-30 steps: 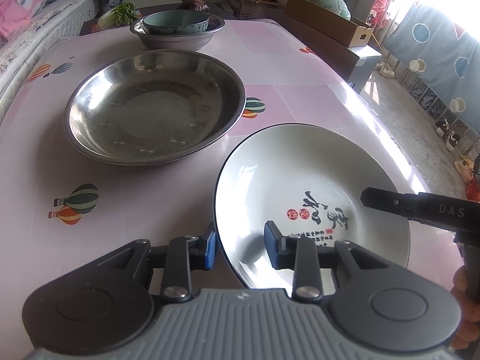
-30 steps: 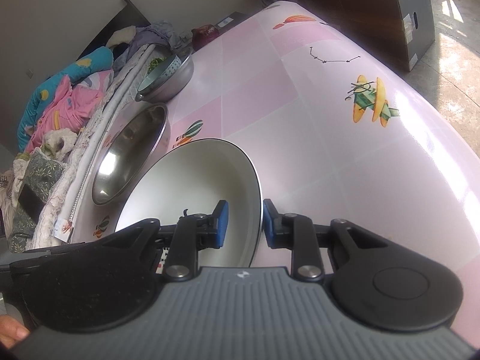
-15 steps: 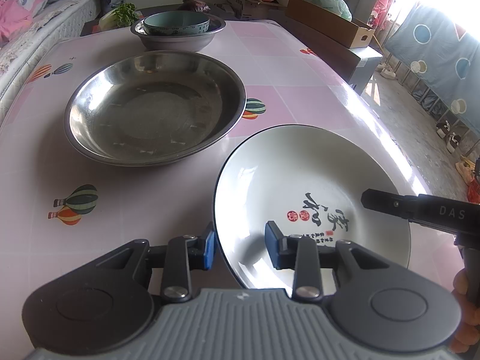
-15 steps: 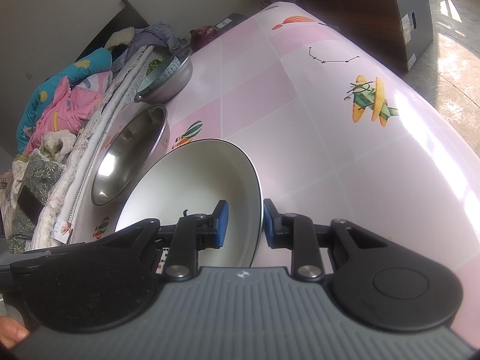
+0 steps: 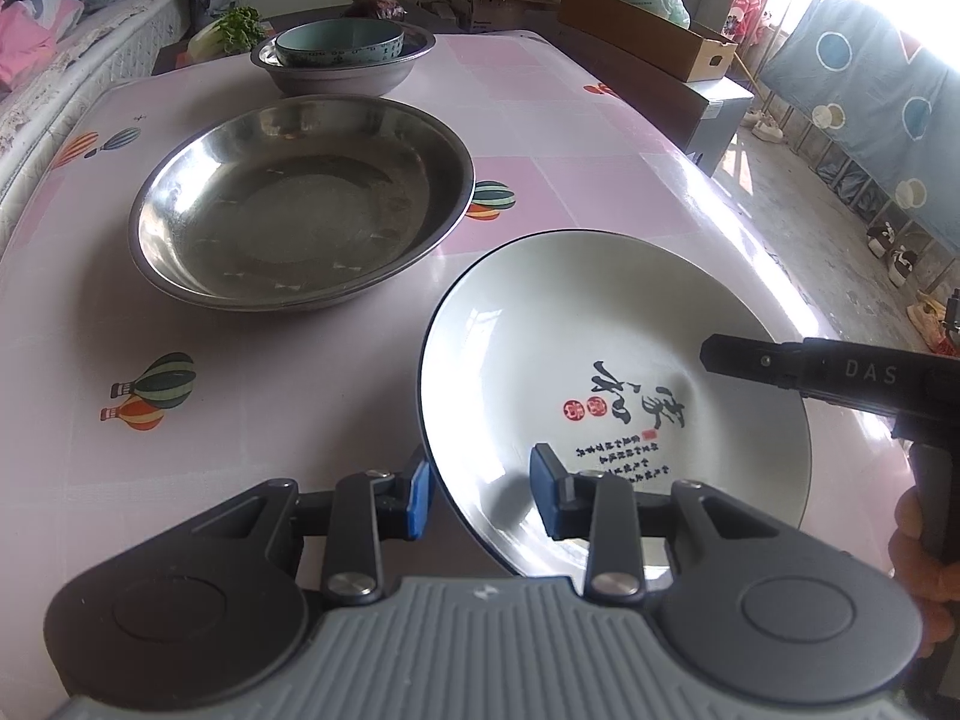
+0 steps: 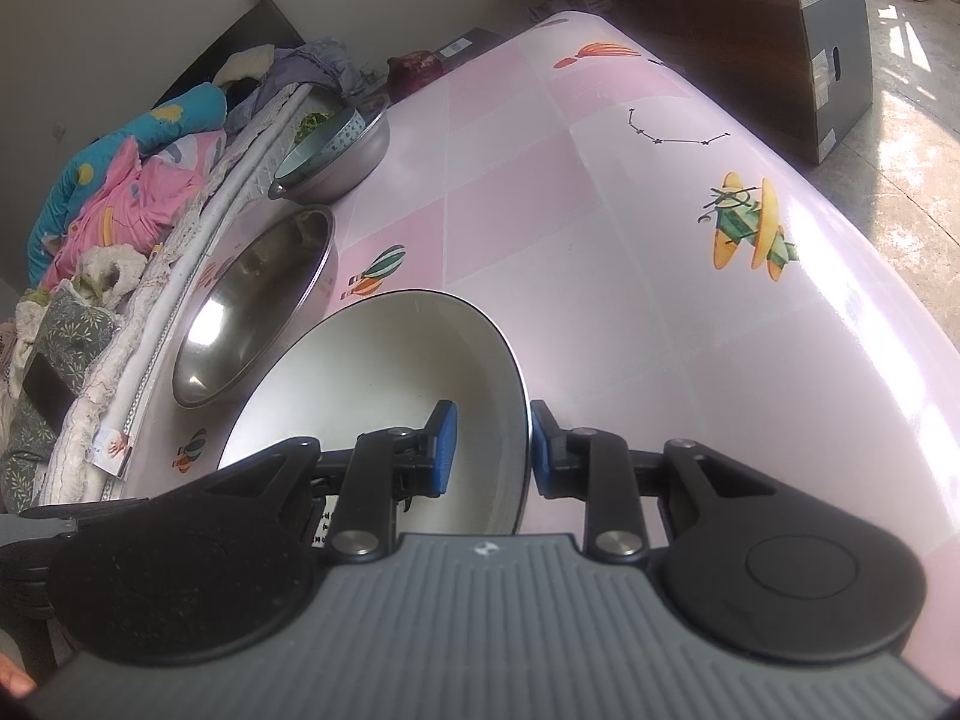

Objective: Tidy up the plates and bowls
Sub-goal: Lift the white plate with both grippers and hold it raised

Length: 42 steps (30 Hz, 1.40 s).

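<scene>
A white plate with black calligraphy [image 5: 612,360] rests on the pink table, and it also shows in the right wrist view [image 6: 384,384]. My left gripper [image 5: 480,495] straddles its near-left rim, jaws apart with the rim between them. My right gripper [image 6: 493,450] straddles the plate's right rim, pads close on either side; whether they press it is unclear. A large steel basin [image 5: 300,204] lies beyond the plate. A teal bowl [image 5: 339,42] sits inside a smaller steel bowl [image 5: 348,69] at the far end.
A bed with bedding [image 6: 108,222] runs along the table's left side. A cardboard box [image 5: 648,30] stands on a cabinet past the right edge. Bare pink tabletop [image 6: 660,276] spreads to the right of the plate.
The left camera view has risen slightly; the plate and both grippers keep nearly the same relation.
</scene>
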{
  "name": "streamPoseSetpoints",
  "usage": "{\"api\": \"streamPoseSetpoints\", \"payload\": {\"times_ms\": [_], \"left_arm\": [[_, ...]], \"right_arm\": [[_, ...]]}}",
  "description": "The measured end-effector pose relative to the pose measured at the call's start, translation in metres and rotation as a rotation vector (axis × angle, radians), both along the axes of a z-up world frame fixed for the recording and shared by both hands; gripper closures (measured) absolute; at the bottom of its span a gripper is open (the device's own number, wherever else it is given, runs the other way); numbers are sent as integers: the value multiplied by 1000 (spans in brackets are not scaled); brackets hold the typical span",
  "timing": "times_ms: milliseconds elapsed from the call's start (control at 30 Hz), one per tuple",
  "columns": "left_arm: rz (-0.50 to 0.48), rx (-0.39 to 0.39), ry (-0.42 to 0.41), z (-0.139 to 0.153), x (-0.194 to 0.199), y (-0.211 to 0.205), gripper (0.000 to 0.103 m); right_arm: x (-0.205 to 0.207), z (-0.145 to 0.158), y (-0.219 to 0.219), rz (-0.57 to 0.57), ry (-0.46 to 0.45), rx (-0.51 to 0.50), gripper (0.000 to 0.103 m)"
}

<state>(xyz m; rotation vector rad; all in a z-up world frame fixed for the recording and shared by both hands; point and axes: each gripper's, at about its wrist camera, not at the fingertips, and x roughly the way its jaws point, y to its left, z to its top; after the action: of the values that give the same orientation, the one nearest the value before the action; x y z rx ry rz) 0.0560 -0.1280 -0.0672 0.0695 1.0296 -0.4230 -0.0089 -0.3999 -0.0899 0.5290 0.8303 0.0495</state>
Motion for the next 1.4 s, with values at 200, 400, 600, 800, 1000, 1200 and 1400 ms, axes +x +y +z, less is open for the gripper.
{"api": "streamPoseSetpoints", "payload": {"times_ms": [200, 400, 600, 800, 1000, 1200, 1400], "left_arm": [[-7, 25, -25, -1, 0, -3, 69], [-8, 28, -28, 0, 1, -4, 68], [-5, 24, -27, 0, 4, -5, 67], [-1, 18, -25, -1, 4, -4, 67], [-1, 18, -25, -1, 4, -4, 67], [-1, 18, -25, -1, 4, -4, 67], [-1, 18, -25, -1, 4, -4, 67]], "right_arm": [[-2, -1, 4, 5, -8, -23, 79], [-2, -1, 5, 4, -10, -23, 79], [-2, -1, 4, 4, -9, -23, 79], [-2, -1, 4, 4, -9, -23, 79], [-2, -1, 4, 4, -10, -23, 79], [-3, -1, 4, 4, -10, -24, 78], [-3, -1, 4, 5, -10, -23, 78]]}}
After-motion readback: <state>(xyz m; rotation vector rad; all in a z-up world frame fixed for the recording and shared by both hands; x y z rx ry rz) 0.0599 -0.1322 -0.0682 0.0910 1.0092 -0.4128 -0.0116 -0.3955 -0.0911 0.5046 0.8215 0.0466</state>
